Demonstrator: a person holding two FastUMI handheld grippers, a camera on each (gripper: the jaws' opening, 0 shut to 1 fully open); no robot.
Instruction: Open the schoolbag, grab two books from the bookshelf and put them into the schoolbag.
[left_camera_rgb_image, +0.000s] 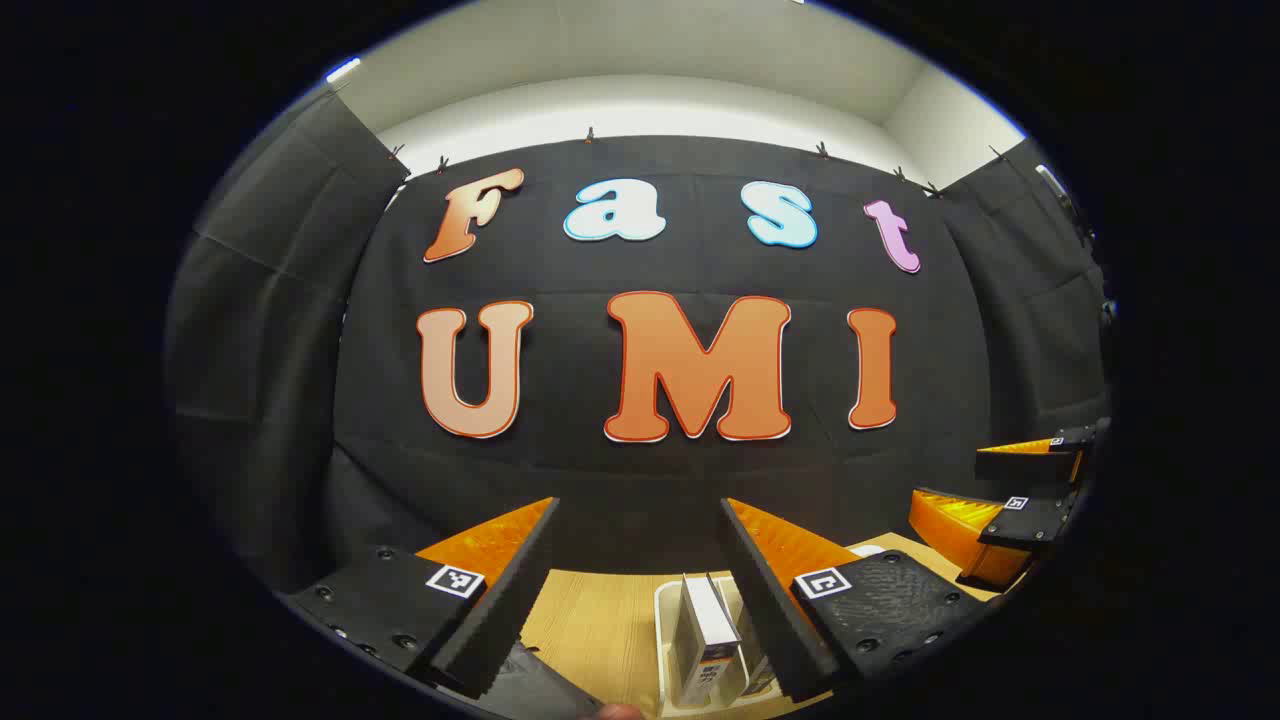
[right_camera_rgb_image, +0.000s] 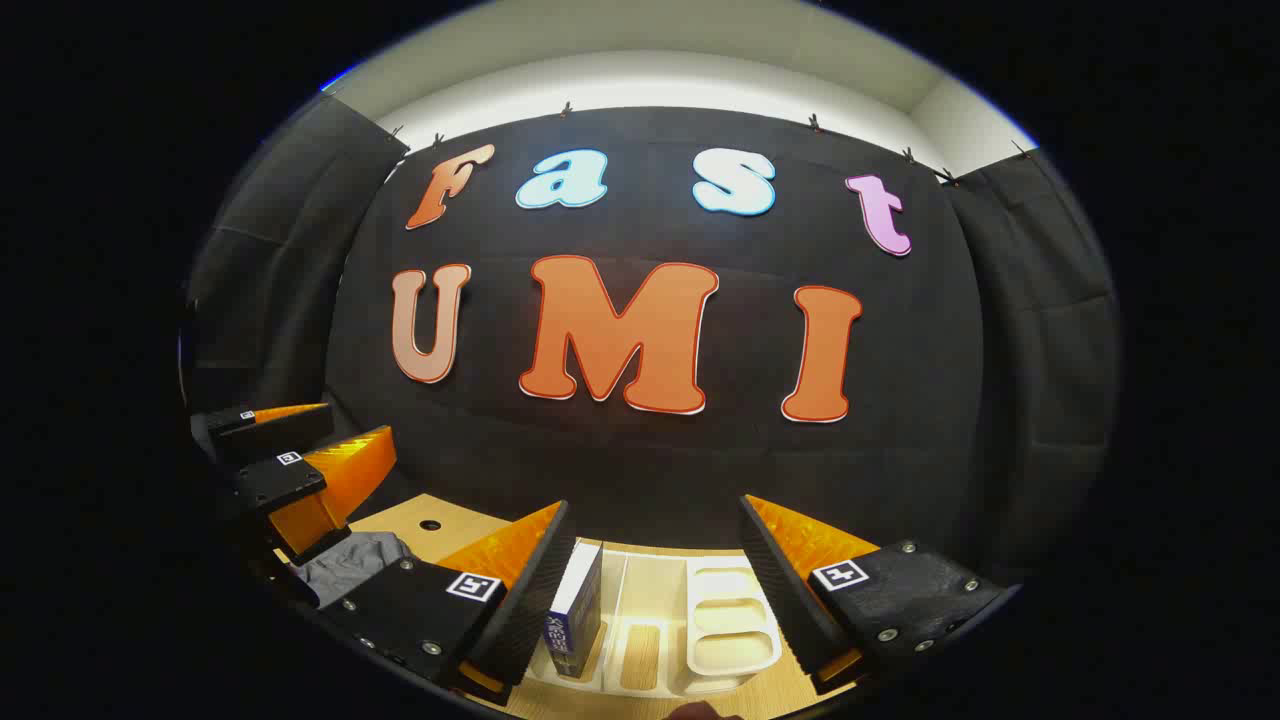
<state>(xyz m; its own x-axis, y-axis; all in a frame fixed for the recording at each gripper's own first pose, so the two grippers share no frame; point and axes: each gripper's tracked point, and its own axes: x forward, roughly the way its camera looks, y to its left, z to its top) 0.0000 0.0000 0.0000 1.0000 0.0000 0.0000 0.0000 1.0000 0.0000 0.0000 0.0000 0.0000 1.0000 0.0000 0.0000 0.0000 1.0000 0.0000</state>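
My left gripper (left_camera_rgb_image: 638, 510) is open and empty, held above the wooden table (left_camera_rgb_image: 600, 620). Below it a white rack (left_camera_rgb_image: 668, 640) holds an upright white-covered book (left_camera_rgb_image: 705, 625). A dark grey schoolbag (left_camera_rgb_image: 530, 690) peeks in at the bottom edge, under the left finger. My right gripper (right_camera_rgb_image: 655, 505) is open too, with nothing between its fingers. Under it a blue-spined book (right_camera_rgb_image: 575, 610) stands at the left end of the white bookshelf (right_camera_rgb_image: 730, 620). The grey schoolbag (right_camera_rgb_image: 350, 565) lies to the left on the table. Whether the bag is open is hidden.
Each view catches the other gripper off to the side: the right gripper (left_camera_rgb_image: 1000, 485) and the left gripper (right_camera_rgb_image: 320, 435), both raised above the table. The booth's black cloth wall stands close behind the table. A small round hole (right_camera_rgb_image: 431, 524) is in the tabletop.
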